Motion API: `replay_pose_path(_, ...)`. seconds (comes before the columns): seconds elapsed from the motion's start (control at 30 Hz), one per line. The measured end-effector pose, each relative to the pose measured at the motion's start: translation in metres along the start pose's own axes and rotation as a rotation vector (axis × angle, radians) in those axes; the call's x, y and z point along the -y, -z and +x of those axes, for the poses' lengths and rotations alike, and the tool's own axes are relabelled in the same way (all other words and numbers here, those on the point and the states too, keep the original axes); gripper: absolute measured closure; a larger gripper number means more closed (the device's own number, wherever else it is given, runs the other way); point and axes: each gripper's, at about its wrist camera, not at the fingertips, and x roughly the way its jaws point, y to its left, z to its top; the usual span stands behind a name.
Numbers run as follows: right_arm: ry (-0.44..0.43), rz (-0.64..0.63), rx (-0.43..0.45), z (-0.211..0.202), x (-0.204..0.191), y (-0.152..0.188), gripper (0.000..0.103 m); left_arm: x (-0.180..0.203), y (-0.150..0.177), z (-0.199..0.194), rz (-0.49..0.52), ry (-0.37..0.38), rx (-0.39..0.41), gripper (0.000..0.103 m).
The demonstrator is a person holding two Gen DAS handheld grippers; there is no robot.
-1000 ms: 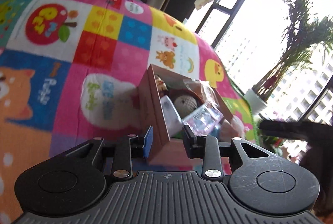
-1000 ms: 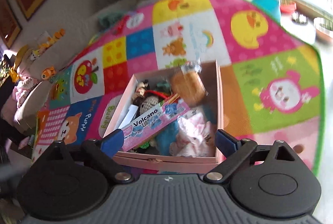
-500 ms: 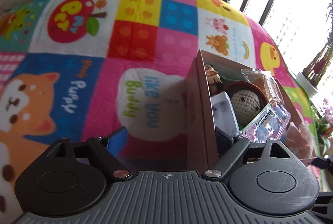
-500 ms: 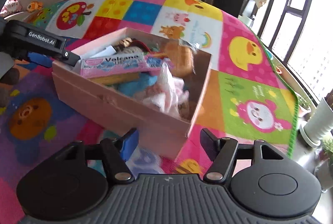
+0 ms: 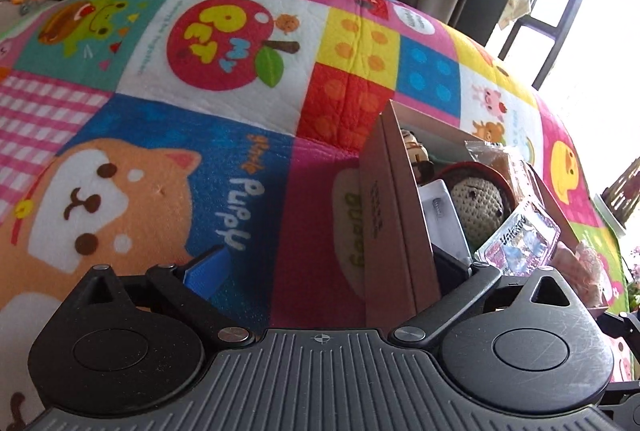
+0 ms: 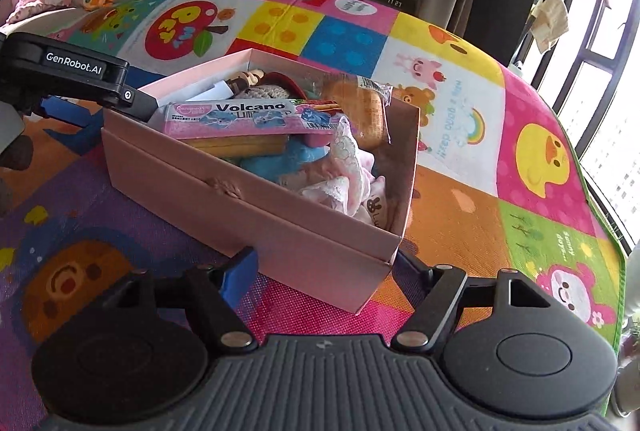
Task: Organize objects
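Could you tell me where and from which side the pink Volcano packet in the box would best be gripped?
Probably from above, across its narrow width near the middle. The Volcano packet is long and flat and lies on top of the other things in the pink box, so its two long edges are exposed, while its ends sit close to the box wall and the toys.

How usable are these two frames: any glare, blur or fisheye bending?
Left wrist view: window blown out white, play mat bulging from fisheye, box sharp. Right wrist view: window overexposed too, mat edges curved, box contents crisp, no motion blur.
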Motion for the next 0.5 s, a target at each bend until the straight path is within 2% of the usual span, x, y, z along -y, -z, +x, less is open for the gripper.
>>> replay_pose_path(0.13,0.011,-0.004,-0.008,0.001,-0.001,0.001,0.03,0.001,0.001,0.001,0.005,0.002,0.016,0.0)
replay_pose_path(0.23,0.061,0.027,-0.049,0.007,-0.001,0.005,0.029,-0.001,0.004,-0.003,-0.005,0.012,0.031,0.001)
replay_pose_path(0.3,0.072,0.098,-0.073,-0.001,0.004,0.01,0.026,0.001,0.007,-0.015,0.0,0.008,0.06,0.001)
replay_pose_path(0.4,0.029,0.243,-0.078,-0.028,0.013,0.022,0.013,0.008,0.022,-0.049,0.052,0.001,0.123,0.001)
replay_pose_path(0.43,0.016,0.285,-0.084,-0.037,0.013,0.028,0.01,0.011,0.029,-0.059,0.066,0.009,0.126,0.001)
replay_pose_path(0.5,-0.013,0.331,-0.102,-0.054,0.009,0.043,0.01,0.019,0.05,-0.077,0.109,0.04,0.091,0.001)
